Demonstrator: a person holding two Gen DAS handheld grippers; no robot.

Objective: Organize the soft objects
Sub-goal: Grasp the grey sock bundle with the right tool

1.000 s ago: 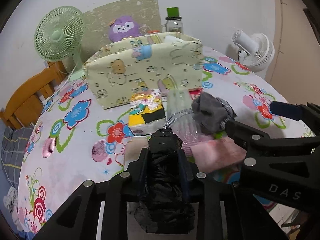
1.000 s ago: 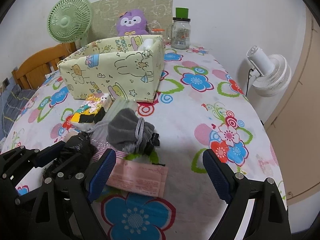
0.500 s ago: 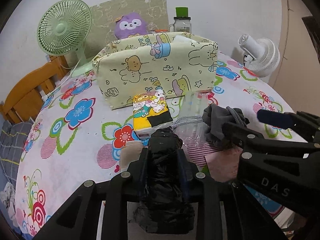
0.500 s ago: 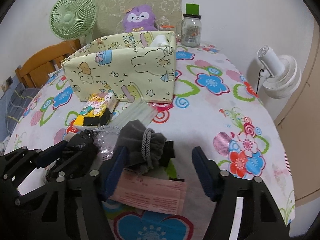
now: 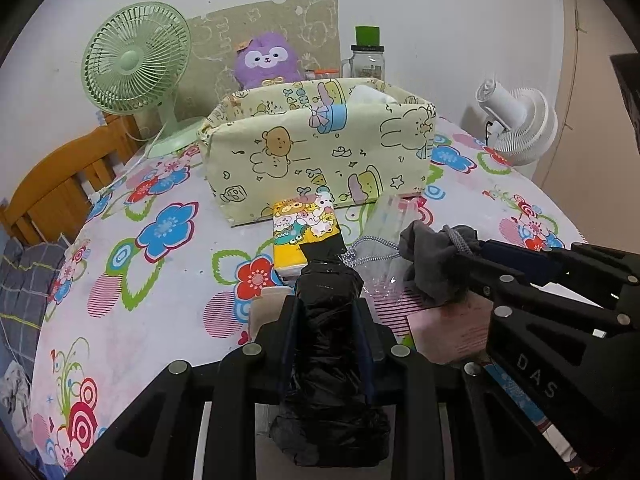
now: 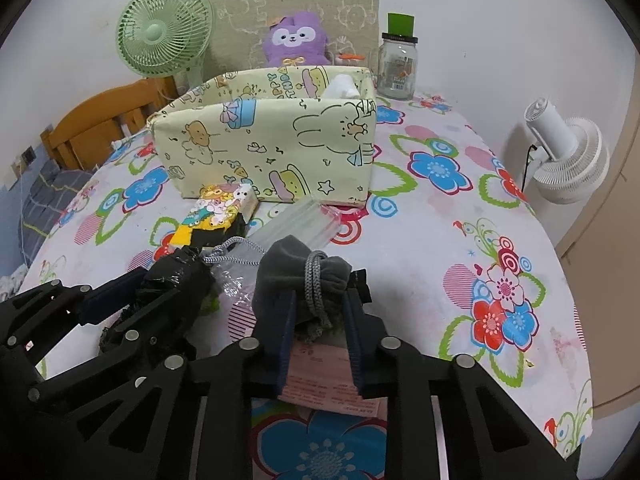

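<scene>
Your left gripper (image 5: 326,312) clamps black bundle (image 5: 328,288) | right gripper (image 6: 318,320) closing on grey pouch (image 6: 304,276) | bin (image 6: 280,152), frame centre, holds one white item | packets remain on table

The tabletop (image 6: 440,240) wears a white cloth with blue, red and pink flowers and green swirls; the fabric box (image 6: 272,148) is pale yellow with cartoon bears and rabbits. The pouch (image 6: 304,276) is grey, the wrapped bundle (image 5: 328,320) black; the plush (image 6: 294,42) purple; one fan (image 6: 164,30) mint green, the other fan (image 6: 568,156) white.
</scene>
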